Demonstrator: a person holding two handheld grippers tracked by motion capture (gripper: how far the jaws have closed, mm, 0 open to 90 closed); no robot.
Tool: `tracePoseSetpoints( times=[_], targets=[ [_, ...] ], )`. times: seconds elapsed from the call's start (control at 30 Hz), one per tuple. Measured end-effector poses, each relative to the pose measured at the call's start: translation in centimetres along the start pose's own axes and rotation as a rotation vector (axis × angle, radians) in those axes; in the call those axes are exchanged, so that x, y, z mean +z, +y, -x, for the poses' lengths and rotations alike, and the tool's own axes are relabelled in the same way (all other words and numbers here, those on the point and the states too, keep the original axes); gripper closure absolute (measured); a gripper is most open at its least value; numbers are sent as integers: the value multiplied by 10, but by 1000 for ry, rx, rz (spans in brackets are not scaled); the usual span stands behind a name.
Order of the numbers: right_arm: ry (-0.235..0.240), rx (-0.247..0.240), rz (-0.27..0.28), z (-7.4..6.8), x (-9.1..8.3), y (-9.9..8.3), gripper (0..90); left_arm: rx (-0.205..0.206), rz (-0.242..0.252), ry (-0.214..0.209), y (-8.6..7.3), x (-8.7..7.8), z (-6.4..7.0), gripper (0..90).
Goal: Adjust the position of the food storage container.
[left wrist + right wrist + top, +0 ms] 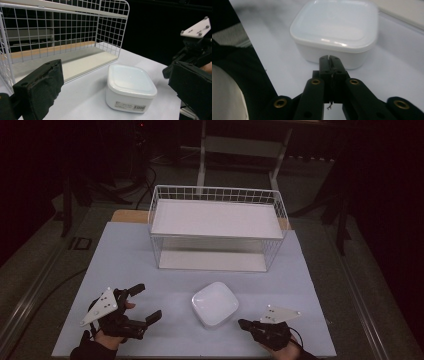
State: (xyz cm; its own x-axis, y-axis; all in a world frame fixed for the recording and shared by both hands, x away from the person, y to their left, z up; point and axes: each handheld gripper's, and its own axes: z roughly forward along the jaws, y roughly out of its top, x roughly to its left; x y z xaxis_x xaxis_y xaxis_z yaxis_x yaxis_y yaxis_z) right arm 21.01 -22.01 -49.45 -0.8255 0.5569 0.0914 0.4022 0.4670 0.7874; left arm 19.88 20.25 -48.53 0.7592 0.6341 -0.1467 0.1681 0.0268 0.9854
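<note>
A white lidded plastic container (215, 304) sits on the pale table cover near the front centre. Its lid is on, and a barcode label shows on its side (130, 88). My left gripper (142, 302) rests at the front left with its jaws spread wide and nothing between them; the container lies to its right. My right gripper (243, 323) is at the front right, jaws pressed together and empty, tips just short of the container's side (337, 32).
A white wire basket rack (218, 227) with an upper shelf and a lower shelf stands behind the container at the table's middle back. The table edge (200, 354) runs close to my hands. Dark floor and furniture legs surround the table.
</note>
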Motion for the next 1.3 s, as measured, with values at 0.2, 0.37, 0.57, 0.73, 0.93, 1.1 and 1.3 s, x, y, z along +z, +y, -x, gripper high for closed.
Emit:
tracePoseSetpoints(
  times=[0.2,0.37,0.57,0.73,0.93,1.1,1.3],
  targets=[
    [25,-28,-57,-3,20,2,899,5,-5,-2,0,0,0,0],
    [58,-41,-96,-6,39,4,899,7,-9,-4,0,0,0,0],
    [85,-68,-123,-12,56,10,899,21,-24,-2,-1,1,1,0],
    [96,-102,-133,-17,66,17,899,37,-37,-1,-1,3,3,0],
    [108,-126,-125,-22,78,28,899,46,-45,-3,-1,4,4,0],
    [132,-130,-131,-27,83,32,899,46,-49,-2,-2,4,3,0],
    [135,-137,-137,-29,87,33,899,44,-51,-4,-2,4,3,0]
  ],
)
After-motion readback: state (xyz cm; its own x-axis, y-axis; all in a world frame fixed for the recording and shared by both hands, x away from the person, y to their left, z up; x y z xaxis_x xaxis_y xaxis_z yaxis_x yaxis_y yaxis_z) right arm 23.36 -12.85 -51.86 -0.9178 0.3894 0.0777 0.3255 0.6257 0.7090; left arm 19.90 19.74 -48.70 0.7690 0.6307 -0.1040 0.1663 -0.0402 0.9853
